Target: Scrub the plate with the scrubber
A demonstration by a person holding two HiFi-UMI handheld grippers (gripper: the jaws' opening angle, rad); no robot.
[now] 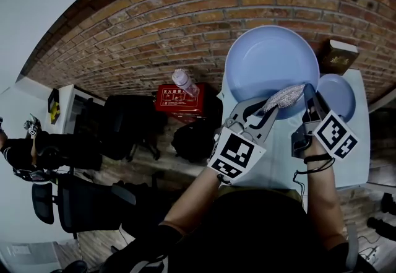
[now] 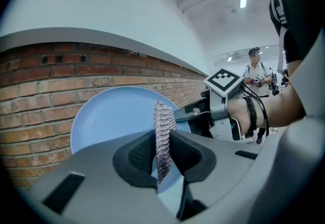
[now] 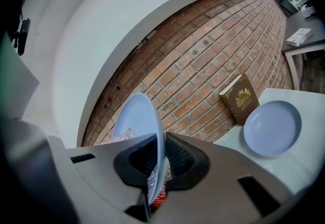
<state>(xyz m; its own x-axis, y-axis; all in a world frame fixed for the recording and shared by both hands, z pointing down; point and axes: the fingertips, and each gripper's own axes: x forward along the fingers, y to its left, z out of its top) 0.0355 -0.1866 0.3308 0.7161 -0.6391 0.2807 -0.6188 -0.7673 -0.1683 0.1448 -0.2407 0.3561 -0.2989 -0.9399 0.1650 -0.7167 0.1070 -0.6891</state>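
A red brick wall (image 1: pixel 154 24) rises behind the big pale blue plate (image 1: pixel 266 61), and a white table (image 1: pixel 272 160) lies beneath it. That plate is lifted on edge with its hollow face turned to the person. Its lower right rim is pinched between the pads of the right gripper (image 3: pixel 158 159), whose jaws are clamped nearly together on the thin edge. Left of the plate and lower, beyond the table's edge, stands a red box (image 1: pixel 179 99) printed with white characters too small to read. A clear plastic bottle (image 1: pixel 185 83) lies on top of the box, and its label cannot be made out. Right of the plate a smaller blue plate (image 3: pixel 272 128) rests flat on the table. Behind that a brown book (image 3: pixel 238 98) leans on the bricks, with a gold emblem on its cover and lettering too fine to read. Each gripper carries a cube of black-and-white square markers. The left gripper (image 2: pixel 162 152) reaches toward the plate from its lower side, its jaws clenched on the silvery mesh scrubber (image 2: pixel 163 134). The scrubber stands up between the pads and sits at the plate's lower right face, just beside the right gripper. No view settles whether it presses on the surface.
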